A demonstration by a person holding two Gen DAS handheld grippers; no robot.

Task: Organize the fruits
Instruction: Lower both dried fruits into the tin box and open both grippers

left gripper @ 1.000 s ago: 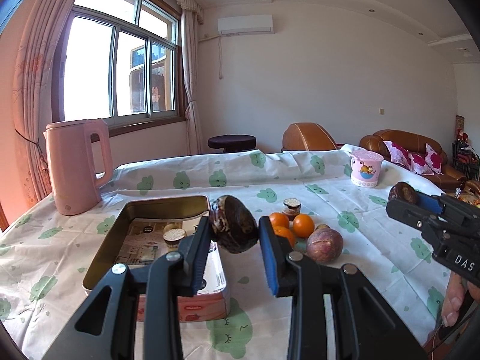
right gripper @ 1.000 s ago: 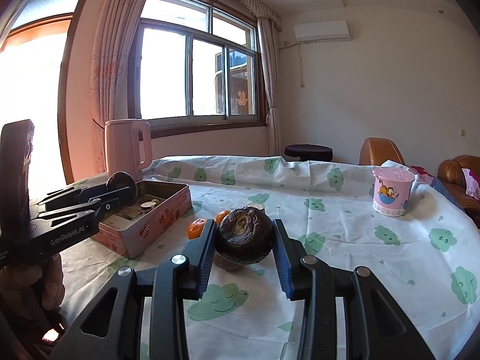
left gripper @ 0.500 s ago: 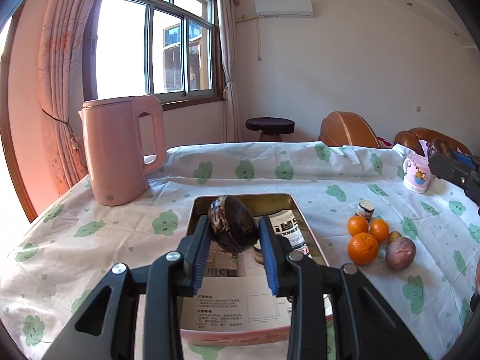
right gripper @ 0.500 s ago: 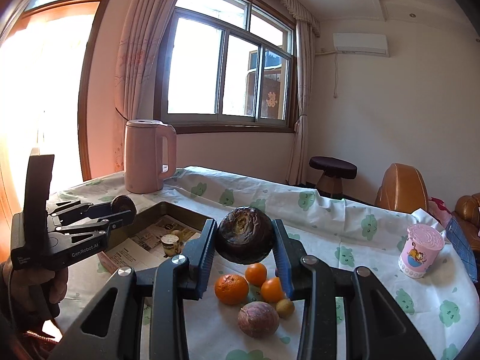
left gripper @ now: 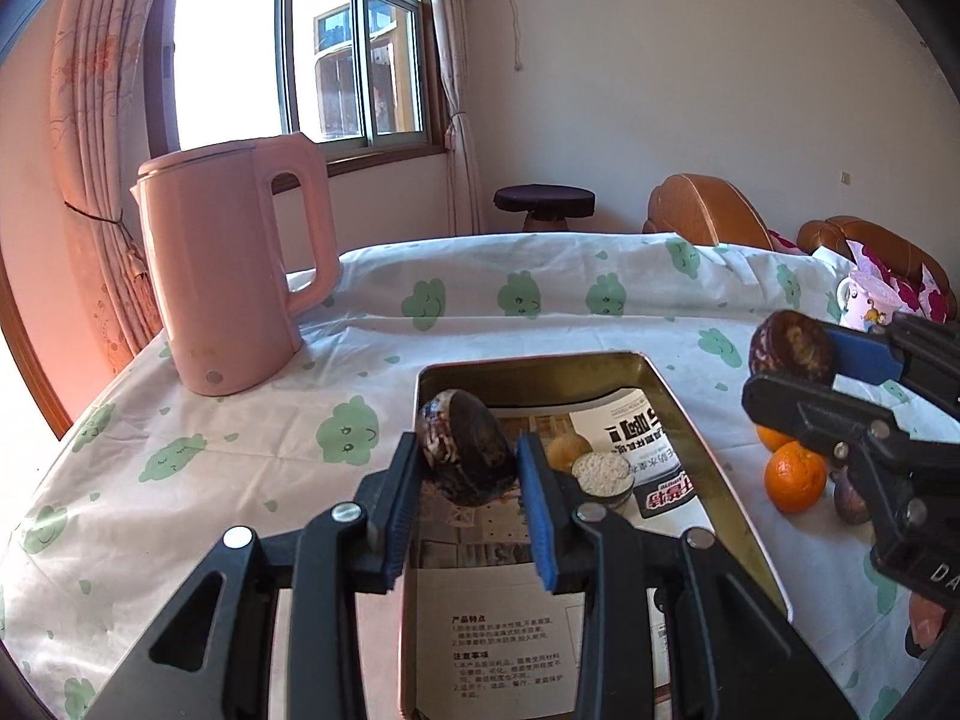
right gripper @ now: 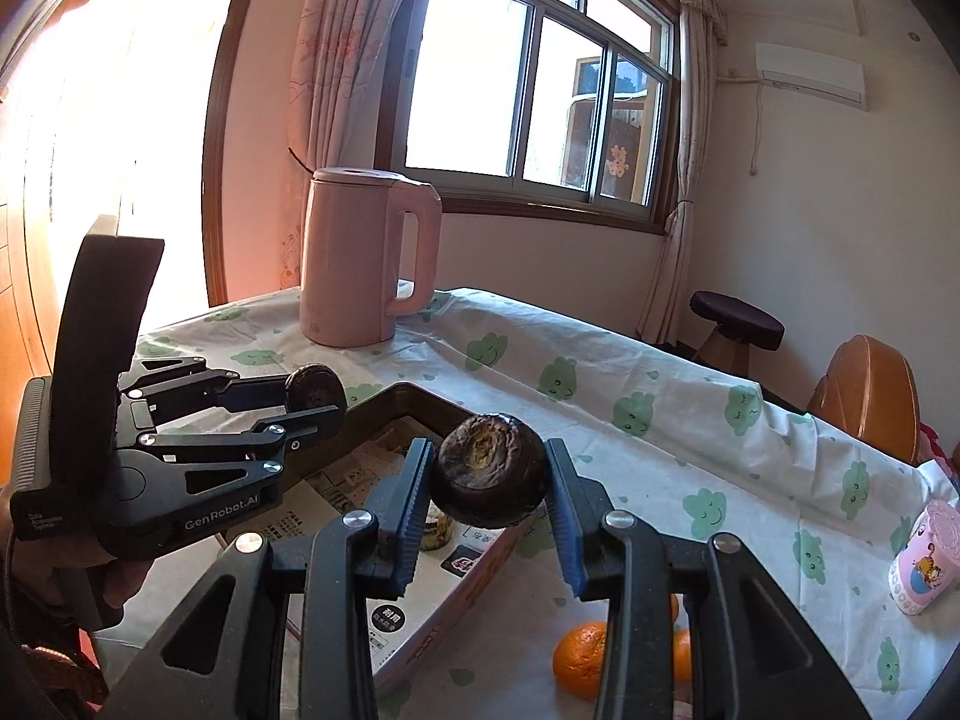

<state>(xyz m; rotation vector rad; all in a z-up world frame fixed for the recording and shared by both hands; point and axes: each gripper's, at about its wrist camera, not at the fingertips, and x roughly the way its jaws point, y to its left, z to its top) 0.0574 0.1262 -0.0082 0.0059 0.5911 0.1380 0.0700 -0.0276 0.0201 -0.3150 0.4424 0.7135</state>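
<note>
Bright daylight from the window (left gripper: 288, 54), blown-out glare at left (right gripper: 90, 120), strong fisheye bending, dark vignetted corners, focus sharp.

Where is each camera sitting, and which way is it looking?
Left wrist: rides the left gripper, looking over the gold metal tin at the pink plastic kettle; its fingers clamp a dark round fruit.
Right wrist: rides the right gripper, facing the window; fingers clamp another dark wrinkled fruit; a hand shows.
Shared: kettle, tin, each other's gripper.
</note>
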